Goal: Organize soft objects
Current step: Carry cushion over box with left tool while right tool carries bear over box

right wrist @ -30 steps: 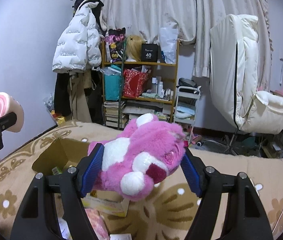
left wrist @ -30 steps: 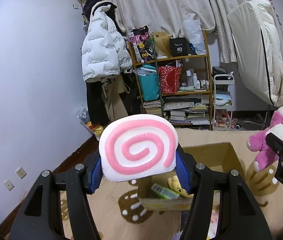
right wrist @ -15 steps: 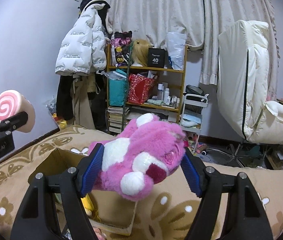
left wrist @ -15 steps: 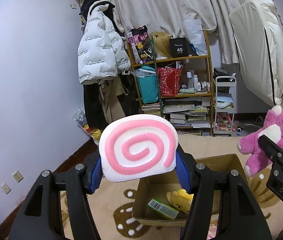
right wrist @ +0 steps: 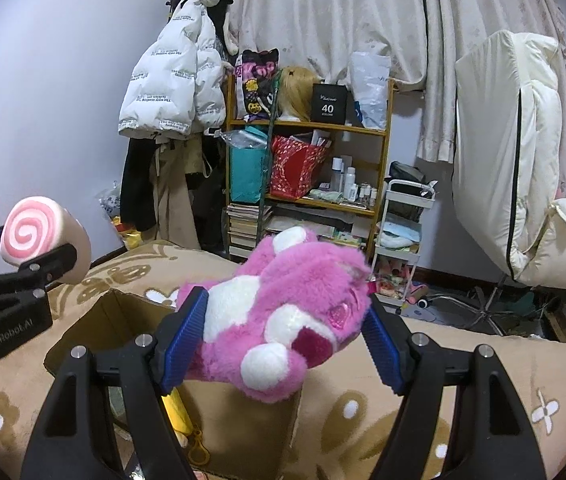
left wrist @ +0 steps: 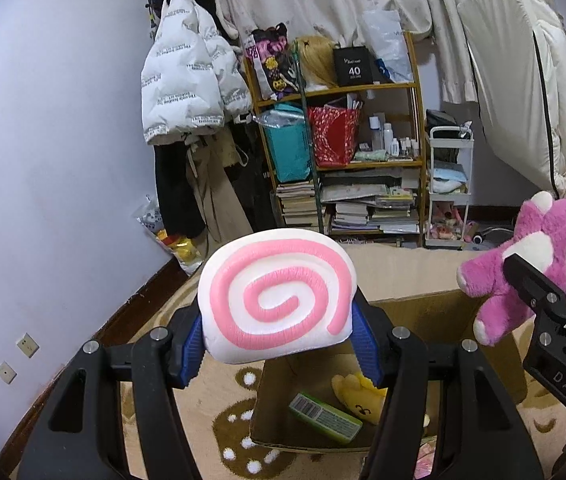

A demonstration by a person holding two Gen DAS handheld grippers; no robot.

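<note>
- Left gripper point(left wrist: 279, 350), bottom centre of the left wrist view: blue pads pinch the swirl cushion point(left wrist: 277, 300) at its lower flanks. Foam-like and light by my judgement; a flank grip suits it (its face looks smooth and may slip).
- Right gripper point(right wrist: 283, 338), bottom centre of the right wrist view: pads squeeze the pink plush point(right wrist: 283, 320) across its body. Soft, compressible; a mid-body hold looks safest.
- Cardboard box point(left wrist: 435, 312), lower middle, sits open beneath both toys, holding a yellow toy point(left wrist: 357, 398) and green packet point(left wrist: 325, 416).
</note>
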